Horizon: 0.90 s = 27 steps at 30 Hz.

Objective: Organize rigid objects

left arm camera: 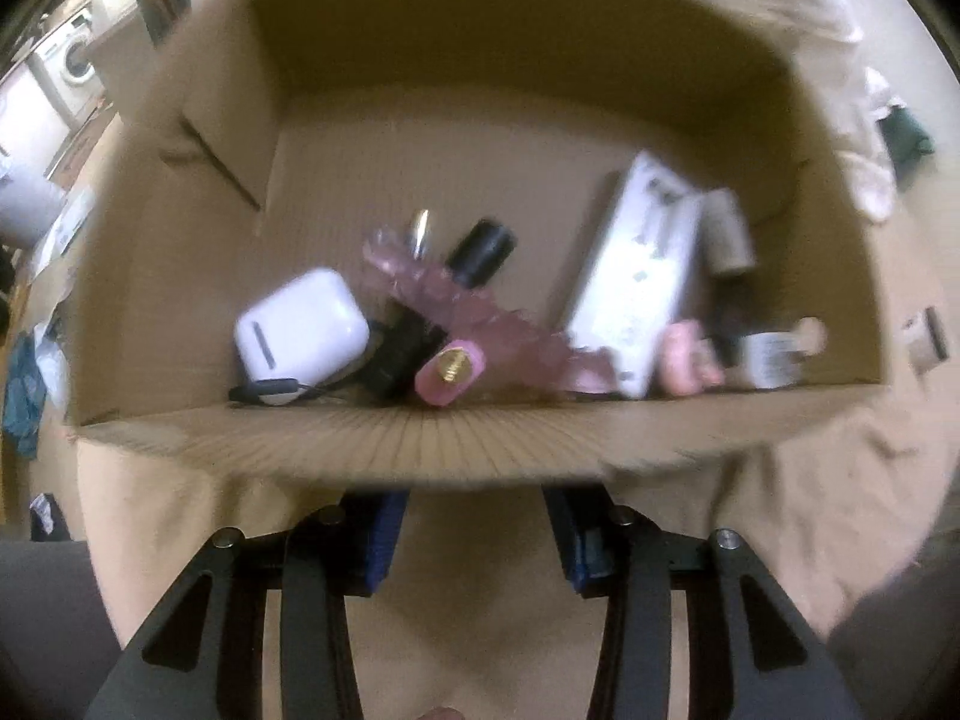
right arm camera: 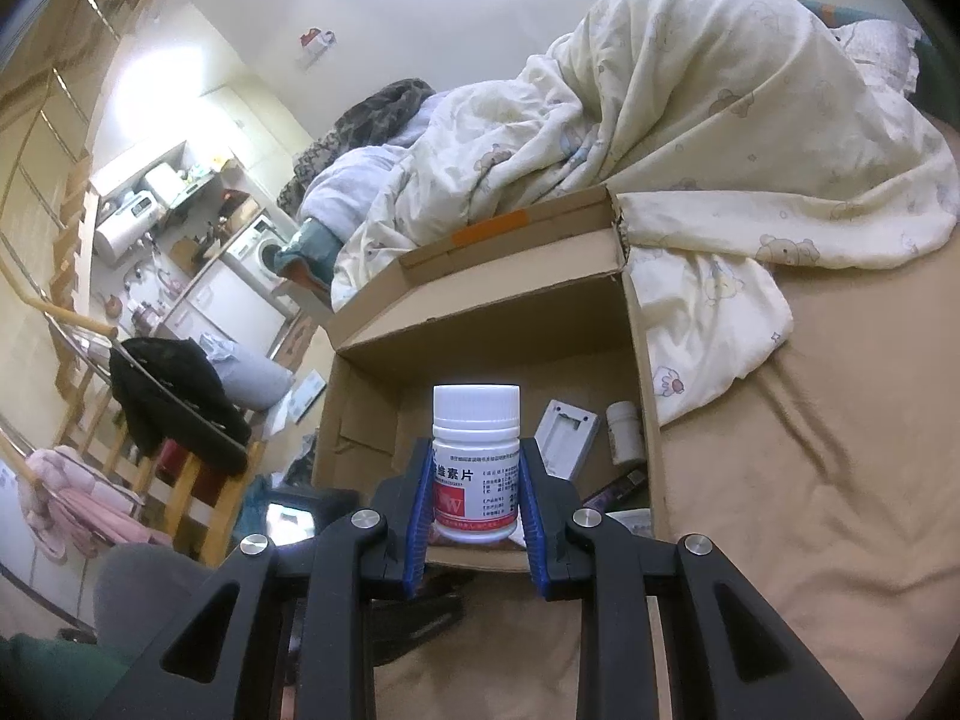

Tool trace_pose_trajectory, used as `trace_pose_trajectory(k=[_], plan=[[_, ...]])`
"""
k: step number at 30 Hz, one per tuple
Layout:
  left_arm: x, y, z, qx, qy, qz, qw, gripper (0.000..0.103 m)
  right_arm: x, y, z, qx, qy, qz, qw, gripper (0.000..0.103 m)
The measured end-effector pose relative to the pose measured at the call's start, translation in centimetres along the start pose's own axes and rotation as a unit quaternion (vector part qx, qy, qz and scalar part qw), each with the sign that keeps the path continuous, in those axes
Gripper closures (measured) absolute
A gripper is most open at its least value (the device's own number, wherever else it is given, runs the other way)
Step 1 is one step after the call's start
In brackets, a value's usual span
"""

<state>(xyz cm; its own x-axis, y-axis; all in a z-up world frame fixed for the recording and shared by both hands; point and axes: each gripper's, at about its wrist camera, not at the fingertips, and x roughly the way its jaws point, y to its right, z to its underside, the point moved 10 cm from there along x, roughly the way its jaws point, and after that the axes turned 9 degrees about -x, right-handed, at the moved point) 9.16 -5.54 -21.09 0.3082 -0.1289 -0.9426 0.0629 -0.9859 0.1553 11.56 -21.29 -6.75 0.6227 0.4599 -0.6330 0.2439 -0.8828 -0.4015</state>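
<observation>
Filling cardboard box (left arm camera: 180,276), several items already inside; clamping white pill bottle (right arm camera: 476,462) in right gripper (right arm camera: 477,516), still unplaced; hovering left gripper (left arm camera: 474,540) part-open, empty

Left wrist view steeply down, right slanting – both near cardboard box (left arm camera: 420,444).

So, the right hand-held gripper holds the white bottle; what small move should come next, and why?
Probably carry it forward over the cardboard box and lower it. The right hand-held gripper clamps the white pill bottle upright before the near wall; other items already lie inside.
</observation>
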Motion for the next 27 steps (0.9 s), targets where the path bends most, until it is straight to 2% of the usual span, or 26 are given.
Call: trace_pose_trajectory(k=[5, 7, 12, 14, 19, 24, 27], plan=[[-5.2, 0.6, 0.2, 0.023, 0.033, 0.029, 0.9988, 0.063, 0.2, -0.1, 0.1, 0.0, -0.004, 0.0, 1.0, 0.075], [-7.1, 1.1, -0.7, 0.033, 0.049, 0.033, 0.9977, 0.063, 0.0, -0.4, -0.2, -0.007, 0.003, -0.002, 1.0, 0.075], [-11.0, 1.1, -4.7, 0.055, 0.128, 0.016, 0.9901, 0.063, -0.3, -1.2, -1.5, -0.013, 0.024, -0.01, 1.0, 0.075], [-12.0, 0.7, -6.5, 0.056, 0.14, 0.011, 0.9886, 0.063, 0.3, -1.4, -2.0, -0.031, 0.02, 0.003, 0.999, 0.075], [-10.9, 0.8, -9.8, 0.045, 0.133, 0.005, 0.9901, 0.063, 3.9, -0.8, -2.2, -0.04, -0.014, 0.023, 0.999, 0.075], [-8.3, 1.3, -11.4, 0.079, 0.142, -0.024, 0.9864, 0.063, 8.1, 0.3, 0.5, -0.044, -0.085, 0.047, 0.994, 0.075], [-5.6, 1.1, -11.1, 0.076, 0.114, -0.028, 0.9902, 0.063, 9.6, 0.2, 2.2, -0.048, -0.117, 0.046, 0.991, 0.075]])
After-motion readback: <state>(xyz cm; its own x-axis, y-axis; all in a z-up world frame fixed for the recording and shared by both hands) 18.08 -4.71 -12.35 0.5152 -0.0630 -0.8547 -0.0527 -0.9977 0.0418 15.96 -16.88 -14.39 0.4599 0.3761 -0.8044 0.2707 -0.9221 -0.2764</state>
